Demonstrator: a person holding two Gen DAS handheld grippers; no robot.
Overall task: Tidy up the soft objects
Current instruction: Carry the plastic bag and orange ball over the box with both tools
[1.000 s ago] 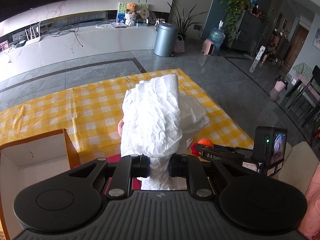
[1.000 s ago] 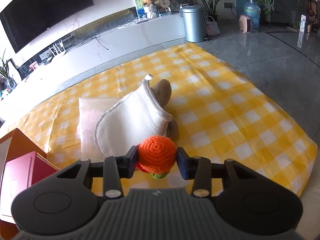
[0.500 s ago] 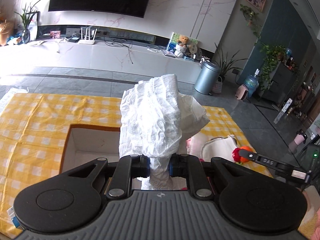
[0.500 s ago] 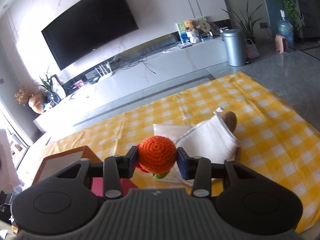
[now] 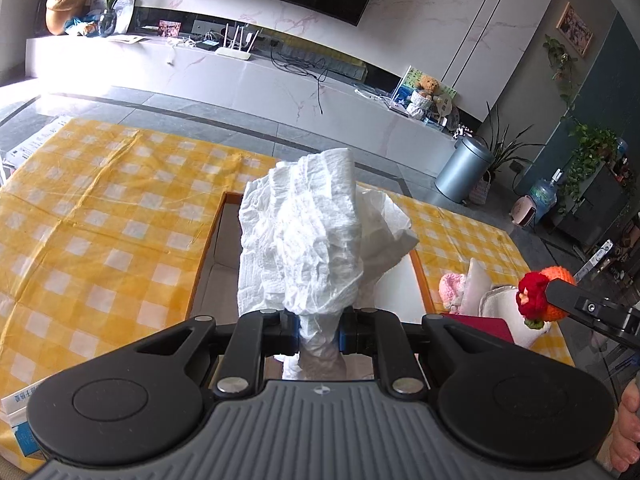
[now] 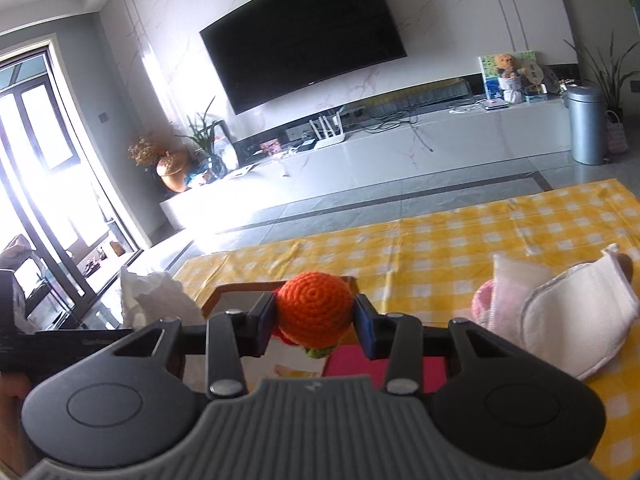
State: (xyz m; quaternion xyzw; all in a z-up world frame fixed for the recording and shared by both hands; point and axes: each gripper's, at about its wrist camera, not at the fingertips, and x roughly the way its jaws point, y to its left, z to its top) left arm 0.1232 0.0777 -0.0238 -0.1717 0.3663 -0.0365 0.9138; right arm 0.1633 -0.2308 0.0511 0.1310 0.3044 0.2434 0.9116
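Right now the left gripper (image 5: 319, 332) is pinched nearly closed on the lower end of a crumpled white cloth (image 5: 308, 236), which stands up in a bunch above the pads. It is tilted downward, and the cloth hangs over the open cardboard box (image 5: 208, 248) that sits on the yellow checked blanket (image 5: 100, 216); whether the cloth touches the box I cannot tell.

To the right of the box, the right gripper (image 6: 315, 322) has its jaws part-way apart and pressed against both sides of an orange crocheted ball (image 6: 314, 310), which has a red and green bit hanging underneath. From the left wrist view that ball (image 5: 554, 294) pokes out at the right edge, in the air beyond the box's right wall, with the gripper's black finger (image 5: 588, 306) reaching in from the side. A bit of the person's hand (image 5: 626, 432) shows at the bottom right corner of that view.

On the blanket just right of the box lie a pink knitted piece (image 5: 452, 290), a pale folded cushion (image 6: 510, 288) and a white padded mitt (image 6: 576, 312), bunched together and touching. A red flat thing (image 6: 384, 368) lies low beside the box, under the right gripper. Beyond the box, across the grey floor, runs a long white TV bench (image 5: 280, 84).
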